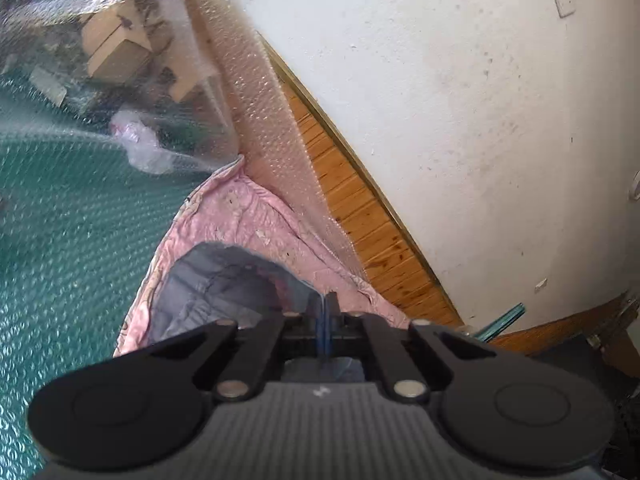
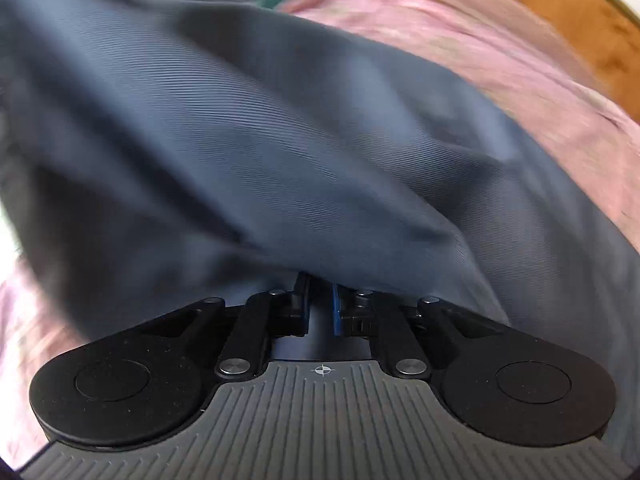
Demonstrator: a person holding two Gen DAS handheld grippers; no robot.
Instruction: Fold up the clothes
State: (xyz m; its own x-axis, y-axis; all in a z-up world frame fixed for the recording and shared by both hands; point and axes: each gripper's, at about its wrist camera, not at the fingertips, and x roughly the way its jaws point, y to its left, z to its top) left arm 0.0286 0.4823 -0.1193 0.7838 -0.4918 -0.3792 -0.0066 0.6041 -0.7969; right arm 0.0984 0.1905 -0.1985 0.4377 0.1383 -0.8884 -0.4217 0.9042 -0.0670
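Observation:
A grey-blue garment [image 1: 208,288] lies on a pink patterned sheet [image 1: 256,224]. My left gripper [image 1: 326,300] is shut, its fingers pressed together over the garment's right edge; whether cloth is pinched there is hidden. In the right wrist view the same grey-blue garment [image 2: 280,140] fills most of the frame, blurred and draped over my right gripper [image 2: 320,280]. Its jaws stand a little apart with the cloth running between them, so it holds the garment. The pink sheet [image 2: 500,60] shows behind the garment.
Green bubble-textured covering [image 1: 60,260] spreads to the left. Clear bubble wrap [image 1: 120,40] covers boxes at top left. A wooden floor strip [image 1: 360,208] runs along a white wall [image 1: 480,100] on the right. Dark furniture [image 1: 592,356] stands at lower right.

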